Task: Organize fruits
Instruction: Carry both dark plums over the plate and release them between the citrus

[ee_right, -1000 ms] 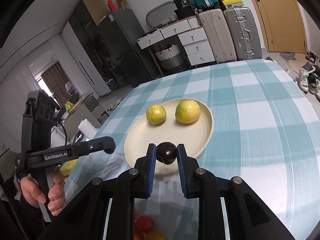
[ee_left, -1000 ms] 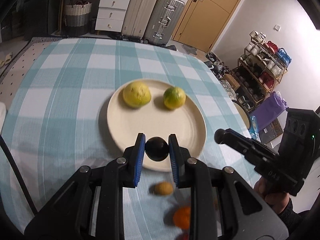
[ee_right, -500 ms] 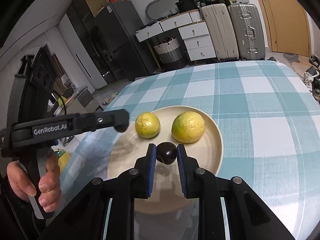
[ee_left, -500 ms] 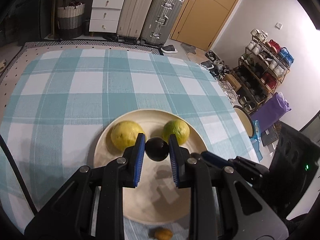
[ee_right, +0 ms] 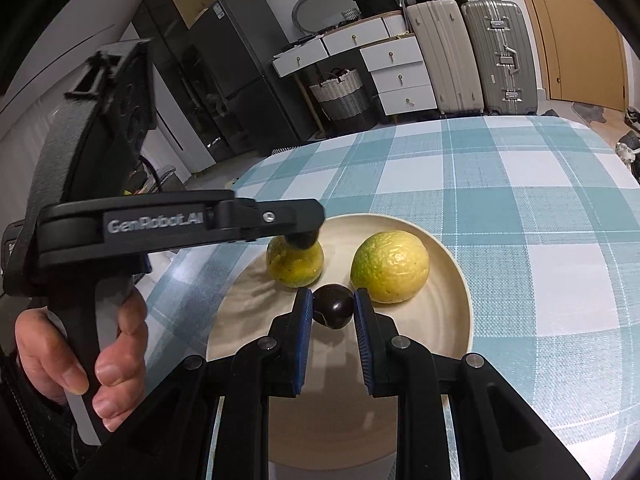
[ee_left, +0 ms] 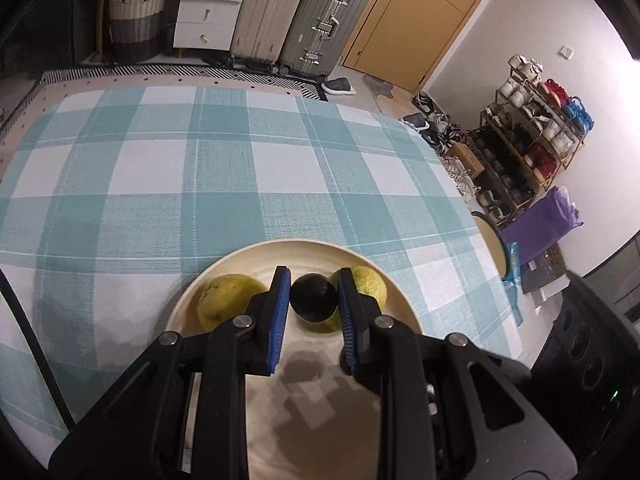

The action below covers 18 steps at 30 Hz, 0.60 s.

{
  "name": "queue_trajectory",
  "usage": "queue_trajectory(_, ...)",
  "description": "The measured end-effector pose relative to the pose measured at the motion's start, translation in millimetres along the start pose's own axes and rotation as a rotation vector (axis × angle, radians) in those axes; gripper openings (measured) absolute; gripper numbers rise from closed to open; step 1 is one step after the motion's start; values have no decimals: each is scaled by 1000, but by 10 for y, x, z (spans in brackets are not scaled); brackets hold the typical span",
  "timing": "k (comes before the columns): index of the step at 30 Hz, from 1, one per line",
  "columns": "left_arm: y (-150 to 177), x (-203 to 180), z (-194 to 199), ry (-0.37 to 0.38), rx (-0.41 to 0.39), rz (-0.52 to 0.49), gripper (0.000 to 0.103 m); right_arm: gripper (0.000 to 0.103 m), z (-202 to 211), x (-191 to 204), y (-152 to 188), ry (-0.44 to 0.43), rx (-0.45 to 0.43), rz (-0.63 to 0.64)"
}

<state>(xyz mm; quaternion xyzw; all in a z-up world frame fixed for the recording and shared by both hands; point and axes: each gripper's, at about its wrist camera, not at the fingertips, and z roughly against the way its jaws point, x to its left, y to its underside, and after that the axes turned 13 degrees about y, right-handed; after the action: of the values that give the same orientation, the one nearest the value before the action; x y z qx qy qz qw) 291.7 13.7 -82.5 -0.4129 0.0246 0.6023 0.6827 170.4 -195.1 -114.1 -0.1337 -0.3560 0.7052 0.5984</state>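
Plate (ee_right: 456,276): two yellow-green citrus fruits (ee_right: 390,267)
Left gripper (ee_left: 313,298): clamped on dark fruit (ee_left: 313,298)
Right gripper (ee_right: 333,307): clamped on dark round fruit (ee_right: 333,307)

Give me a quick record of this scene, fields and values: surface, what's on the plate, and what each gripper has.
surface: table under a teal and white checked cloth
plate: cream, round, holding two yellow-green citrus fruits
larger citrus: right side in the right wrist view
smaller citrus: left side in that view
left gripper: shut on a dark round fruit, above the plate
right gripper: shut on a second dark round fruit, above the plate
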Motion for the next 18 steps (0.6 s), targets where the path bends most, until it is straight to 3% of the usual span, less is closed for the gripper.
queue_trajectory(9,-16,0,-132,13,30,22,21,24,6,25,10,5,-12,-7)
queue_trajectory(13,-17,-17,-61,8,18,20,28,34,84,25,16,26,-33,-9)
queue_trajectory(18,20,-28,100,-5,1,29,28,34,262,5,45,43,-63,-10)
